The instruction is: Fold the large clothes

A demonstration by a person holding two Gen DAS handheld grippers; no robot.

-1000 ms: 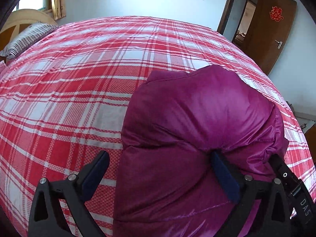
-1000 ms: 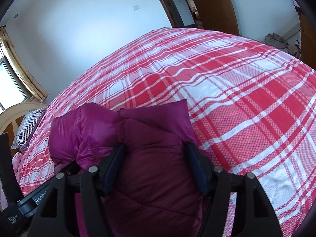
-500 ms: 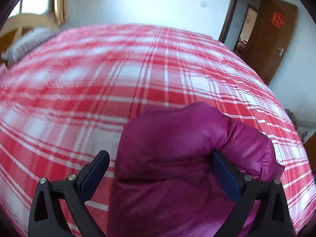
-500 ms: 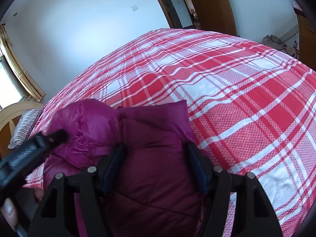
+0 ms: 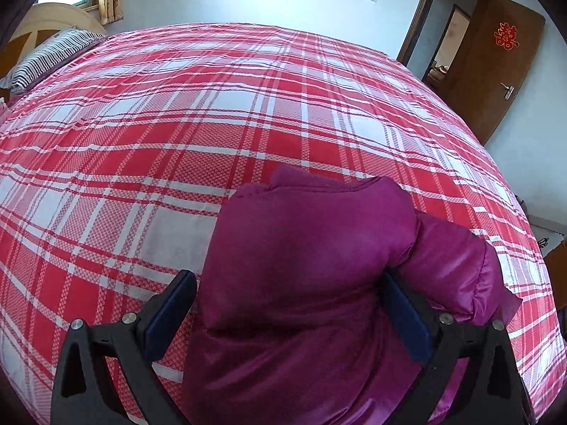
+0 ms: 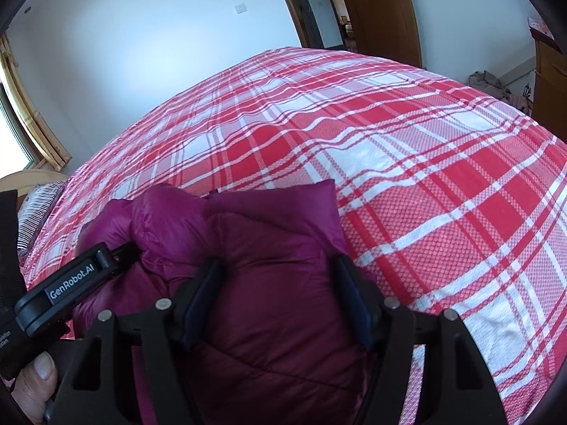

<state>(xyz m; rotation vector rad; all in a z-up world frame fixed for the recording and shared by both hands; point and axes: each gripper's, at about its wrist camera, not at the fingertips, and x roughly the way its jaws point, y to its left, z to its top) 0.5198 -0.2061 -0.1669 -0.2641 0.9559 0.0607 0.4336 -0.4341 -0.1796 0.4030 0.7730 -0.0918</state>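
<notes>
A puffy magenta jacket (image 5: 312,248) lies bunched and folded on the red plaid bed (image 5: 177,141). My left gripper (image 5: 288,315) stands wide open around its near end. Its left pad (image 5: 173,315) is just clear of the fabric, and its right pad (image 5: 404,318) is tucked under a rolled sleeve (image 5: 457,272). In the right wrist view the same jacket (image 6: 273,219) bulges between the pads of my right gripper (image 6: 278,301), which is shut on a thick fold. The left gripper's body (image 6: 71,287) lies against the jacket's left side, with a thumb (image 6: 39,382) below it.
A striped pillow (image 5: 49,56) and wooden headboard (image 5: 53,21) are at the far left. An open brown door (image 5: 496,71) is at the far right. Bare plaid sheet (image 6: 425,177) stretches beyond and to the right of the jacket. Clothes lie on the floor (image 6: 492,85) by a cabinet.
The left gripper shifted a little, and the jacket sits lower and flatter in its view. Its body now lies against the jacket's left side in the right view. The right gripper's hold is unchanged.
</notes>
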